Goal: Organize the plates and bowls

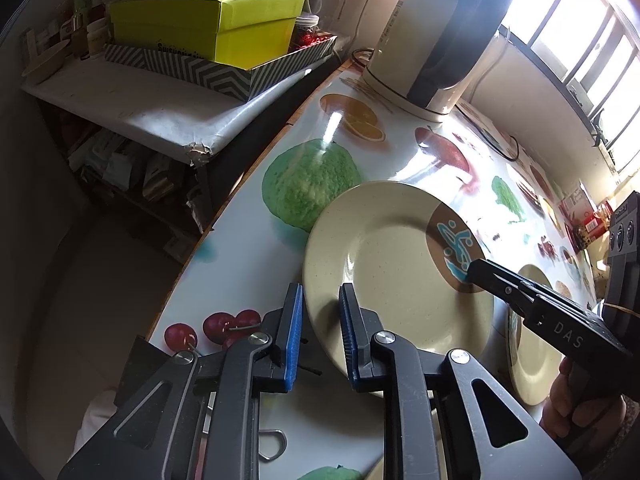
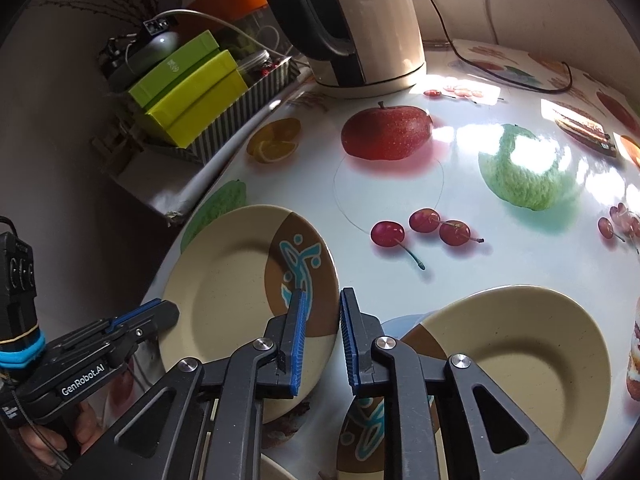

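A beige plate (image 1: 392,272) with a brown patch and blue figures is held by its rim from two sides, just above the fruit-print table (image 1: 304,168). My left gripper (image 1: 322,336) is shut on its near-left rim, blue pads on either side of the edge. My right gripper (image 1: 474,270) bites the patterned rim opposite. In the right wrist view the same plate (image 2: 228,292) has my right gripper (image 2: 323,340) shut on its right edge and my left gripper (image 2: 170,312) at its left edge. A second beige plate (image 2: 520,360) lies tilted on something light blue (image 2: 400,326).
A cream electric kettle (image 2: 380,20) stands at the back with its cord (image 2: 520,76) trailing across the table. Green boxes (image 1: 208,28) sit in a striped tray on a lower side shelf (image 1: 132,100) left of the table edge. Another patterned plate (image 2: 360,436) lies below my right gripper.
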Tool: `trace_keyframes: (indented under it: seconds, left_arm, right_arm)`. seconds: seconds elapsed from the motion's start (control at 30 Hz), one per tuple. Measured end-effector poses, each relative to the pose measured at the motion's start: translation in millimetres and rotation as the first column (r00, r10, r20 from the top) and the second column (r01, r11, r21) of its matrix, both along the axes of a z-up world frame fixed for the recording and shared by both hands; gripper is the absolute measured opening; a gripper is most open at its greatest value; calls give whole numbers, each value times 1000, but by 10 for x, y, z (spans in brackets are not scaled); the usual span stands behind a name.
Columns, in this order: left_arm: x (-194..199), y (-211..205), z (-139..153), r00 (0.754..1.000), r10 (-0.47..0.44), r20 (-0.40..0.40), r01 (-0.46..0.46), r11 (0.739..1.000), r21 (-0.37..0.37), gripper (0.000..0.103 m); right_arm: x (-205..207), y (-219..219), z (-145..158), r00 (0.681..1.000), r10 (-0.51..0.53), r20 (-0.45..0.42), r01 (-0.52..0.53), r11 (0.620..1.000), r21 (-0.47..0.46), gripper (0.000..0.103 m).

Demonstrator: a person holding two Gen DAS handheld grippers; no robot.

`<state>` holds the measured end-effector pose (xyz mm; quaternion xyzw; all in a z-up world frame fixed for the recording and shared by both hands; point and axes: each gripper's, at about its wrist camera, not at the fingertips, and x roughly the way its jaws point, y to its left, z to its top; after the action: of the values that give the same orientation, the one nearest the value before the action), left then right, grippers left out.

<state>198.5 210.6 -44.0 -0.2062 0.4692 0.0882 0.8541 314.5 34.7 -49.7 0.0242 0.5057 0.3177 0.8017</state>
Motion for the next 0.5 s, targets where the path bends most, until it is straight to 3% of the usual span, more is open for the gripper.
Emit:
trace_keyframes:
  seconds: [0.5]
  left_arm:
    - [-23,-6,47,1000,2,8,-2,1000,3,19]
  right_arm:
    - [-10,-16,-1,1000,-9,-3,9,1000,2,17]
